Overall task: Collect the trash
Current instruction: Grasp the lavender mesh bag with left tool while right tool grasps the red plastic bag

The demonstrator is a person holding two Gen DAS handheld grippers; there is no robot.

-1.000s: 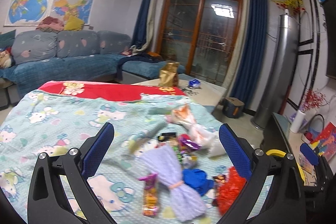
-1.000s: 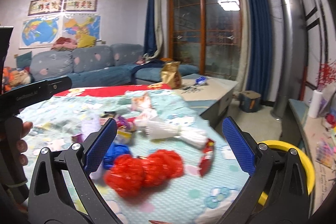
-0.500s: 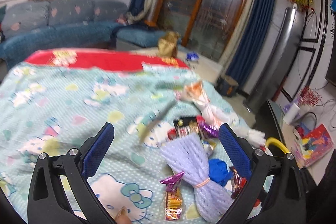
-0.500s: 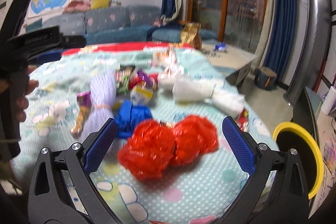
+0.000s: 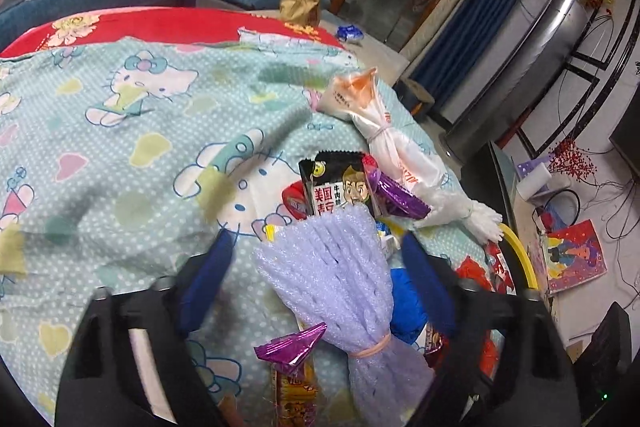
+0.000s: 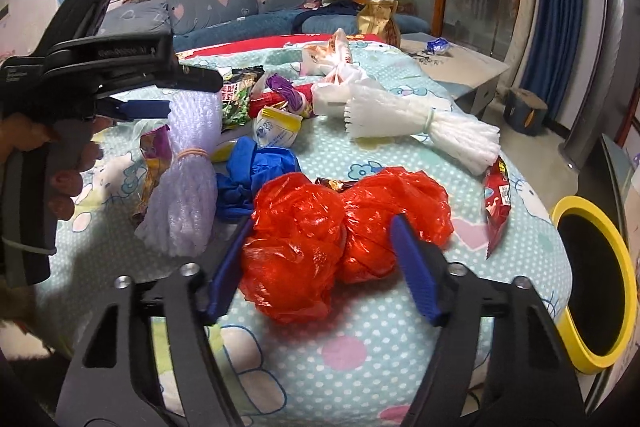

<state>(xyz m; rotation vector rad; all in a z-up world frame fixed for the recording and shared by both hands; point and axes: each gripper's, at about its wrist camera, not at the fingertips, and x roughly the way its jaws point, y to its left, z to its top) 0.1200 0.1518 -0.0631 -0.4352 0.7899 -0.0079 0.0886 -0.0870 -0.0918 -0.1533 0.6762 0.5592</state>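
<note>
Since a second ago you have brought both grippers down onto the trash pile, and both have narrowed from wide open. Your right gripper point(image 6: 320, 259) is closing around the red plastic bag point(image 6: 344, 227); the bag sits between the blue pads, which I judge are not yet pressing it. Your left gripper point(image 5: 316, 271) is closing too, with the lilac foam net point(image 5: 340, 283) between its pads, again without a firm pinch that I can see.

Taking the red plastic bag as the landmark: the blue glove point(image 6: 256, 171) touches its left edge, the lilac foam net lies further left, the white foam net point(image 6: 424, 131) lies behind it, and the yellow-rimmed bin point(image 6: 592, 291) stands to its right, off the edge of the surface point(image 6: 360, 351).

Nothing looks collected yet; the bin's visible interior is dark and I cannot tell its contents. Left to gather, as I count: two foam nets, one red bag, one glove, one tied white plastic bag point(image 5: 392, 151), and roughly half a dozen snack wrappers, some partly buried.
</note>
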